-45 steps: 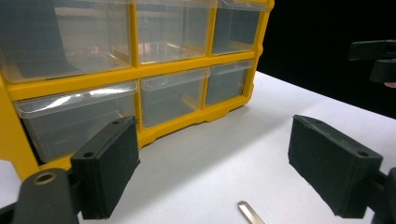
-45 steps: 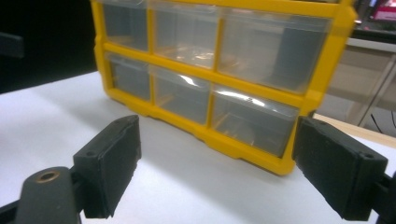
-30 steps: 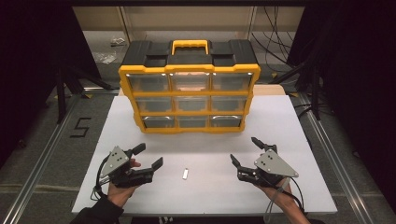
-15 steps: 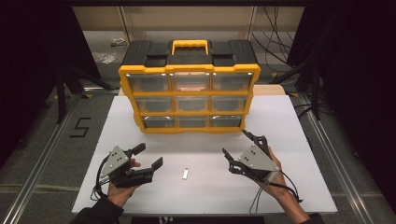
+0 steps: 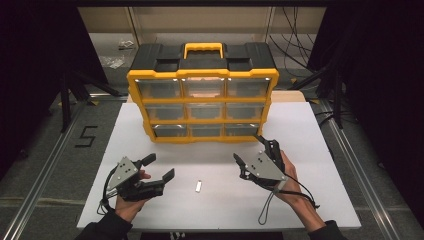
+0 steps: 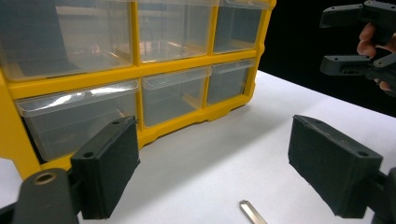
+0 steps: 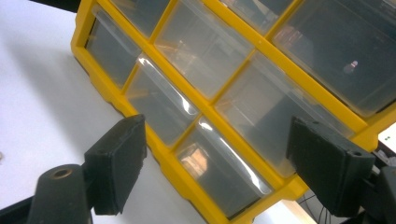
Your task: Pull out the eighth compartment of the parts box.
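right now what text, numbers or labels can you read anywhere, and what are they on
"5": a black numeral marked on the grey floor left of the white table.
Drawer organizer: no readable label or brand on its yellow frame, black top or clear drawers.
Small metal piece on the table: too small to tell any marking.
Left gripper and right gripper: no lettering visible.

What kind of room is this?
Probably a lab or recording workshop: a white table on a grey floor with metal rails, black curtains, loose cables, and a yellow drawer organizer.
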